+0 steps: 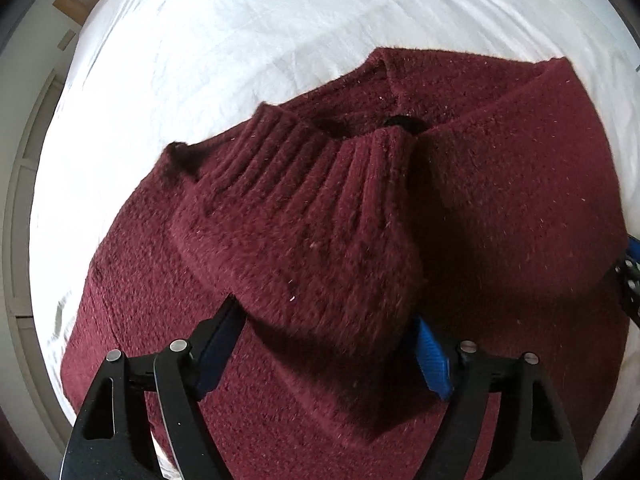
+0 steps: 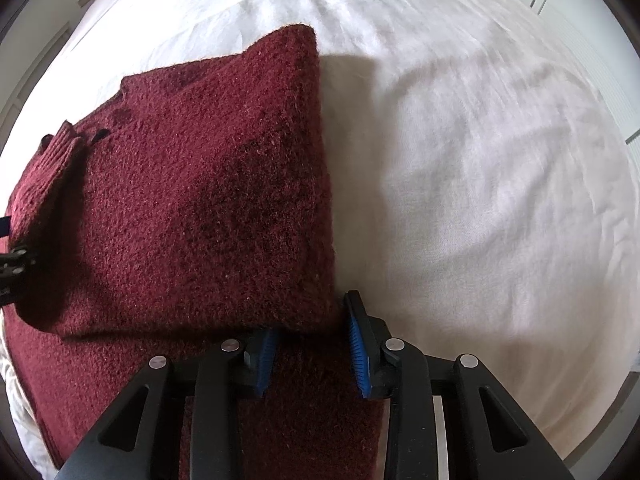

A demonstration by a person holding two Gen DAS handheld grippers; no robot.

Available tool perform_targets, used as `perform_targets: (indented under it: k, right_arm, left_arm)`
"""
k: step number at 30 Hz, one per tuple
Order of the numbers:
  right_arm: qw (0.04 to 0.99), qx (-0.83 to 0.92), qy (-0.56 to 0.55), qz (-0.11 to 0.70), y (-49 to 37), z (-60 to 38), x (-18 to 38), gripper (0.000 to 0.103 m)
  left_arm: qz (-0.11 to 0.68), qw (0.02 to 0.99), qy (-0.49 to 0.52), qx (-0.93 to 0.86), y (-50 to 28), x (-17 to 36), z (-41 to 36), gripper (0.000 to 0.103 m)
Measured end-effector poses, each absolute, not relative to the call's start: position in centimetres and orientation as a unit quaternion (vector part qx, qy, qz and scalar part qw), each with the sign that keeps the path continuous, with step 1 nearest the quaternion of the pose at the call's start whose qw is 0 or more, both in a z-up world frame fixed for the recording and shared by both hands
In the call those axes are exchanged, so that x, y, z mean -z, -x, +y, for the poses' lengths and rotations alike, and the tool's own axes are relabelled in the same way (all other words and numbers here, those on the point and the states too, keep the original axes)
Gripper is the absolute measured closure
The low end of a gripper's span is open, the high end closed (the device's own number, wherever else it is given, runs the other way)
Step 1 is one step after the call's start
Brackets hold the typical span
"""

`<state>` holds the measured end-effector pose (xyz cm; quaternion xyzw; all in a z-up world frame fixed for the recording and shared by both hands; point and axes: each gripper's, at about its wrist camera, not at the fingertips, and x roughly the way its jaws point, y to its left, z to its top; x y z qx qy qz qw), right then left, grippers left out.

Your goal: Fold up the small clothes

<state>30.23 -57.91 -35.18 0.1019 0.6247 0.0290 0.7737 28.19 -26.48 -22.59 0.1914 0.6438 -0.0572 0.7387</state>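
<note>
A dark red knitted sweater (image 1: 480,208) lies on the white sheet, with both sleeves folded in over its body. My left gripper (image 1: 324,324) is open, its jaws wide on either side of the left sleeve (image 1: 312,216), whose ribbed cuff (image 1: 288,148) points away. My right gripper (image 2: 310,332) is open at the near right corner of the folded-over part of the sweater (image 2: 224,184); its blue pads (image 2: 357,348) stand apart with the fabric edge just in front of them. The right gripper shows at the left wrist view's right edge (image 1: 630,280).
A white bed sheet (image 2: 480,160) covers the surface around the sweater, wrinkled, with wide room to the right and beyond. A pale wall and wood trim (image 1: 68,4) show at the far left edge.
</note>
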Motion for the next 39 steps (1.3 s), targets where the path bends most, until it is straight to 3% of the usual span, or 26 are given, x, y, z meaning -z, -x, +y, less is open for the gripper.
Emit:
perform_targets:
  k: [4,5,7,9,10,18,26,28,33,39]
  right_arm:
    - [0.773,-0.029,-0.104,0.625,-30.4,-57.9,35.3,0.069]
    - [0.773,-0.03,-0.105,0.625,-30.4,-58.0,35.3,0.069]
    - [0.774,-0.031,-0.106,0.624,-30.4,-58.1,35.4,0.069]
    - [0.774,-0.033,-0.108,0.623,-30.4,-58.2,35.5,0.069]
    - [0.775,-0.033,-0.109,0.622,-30.4,-58.2,35.6,0.069]
    - [0.776,-0.032,-0.101,0.622,-30.3,-58.0,35.9,0.068]
    - [0.775,-0.029,-0.099,0.623,-29.9,-57.5,36.2,0.068]
    - [0.775,-0.03,-0.098,0.624,-29.7,-57.4,36.2,0.067]
    - [0.774,-0.03,-0.095,0.625,-29.3,-57.1,36.1,0.066]
    - [0.774,-0.023,-0.065,0.63,-28.6,-56.2,35.3,0.052]
  left_arm:
    - [0.646,0.739,-0.18,0.064,-29.7,23.6,-27.8,0.033]
    - [0.645,0.741,-0.175,0.063,-29.9,23.5,-28.0,0.039]
    - [0.638,0.748,-0.176,0.06,-30.2,23.1,-27.7,0.072]
    - [0.624,0.76,-0.174,0.057,-30.3,22.5,-27.1,0.085]
    - [0.62,0.766,-0.158,0.058,-30.4,22.2,-26.5,0.086]
    - [0.598,0.8,0.001,0.049,-29.3,21.3,-20.4,0.085]
    - [0.634,0.769,0.079,0.021,-27.5,26.1,-17.7,0.075]
    - [0.639,0.763,0.095,0.021,-27.3,27.1,-17.1,0.068]
    - [0.641,0.762,0.089,0.013,-26.8,28.2,-15.3,0.064]
    - [0.64,0.765,0.069,-0.007,-27.0,28.5,-11.4,0.042]
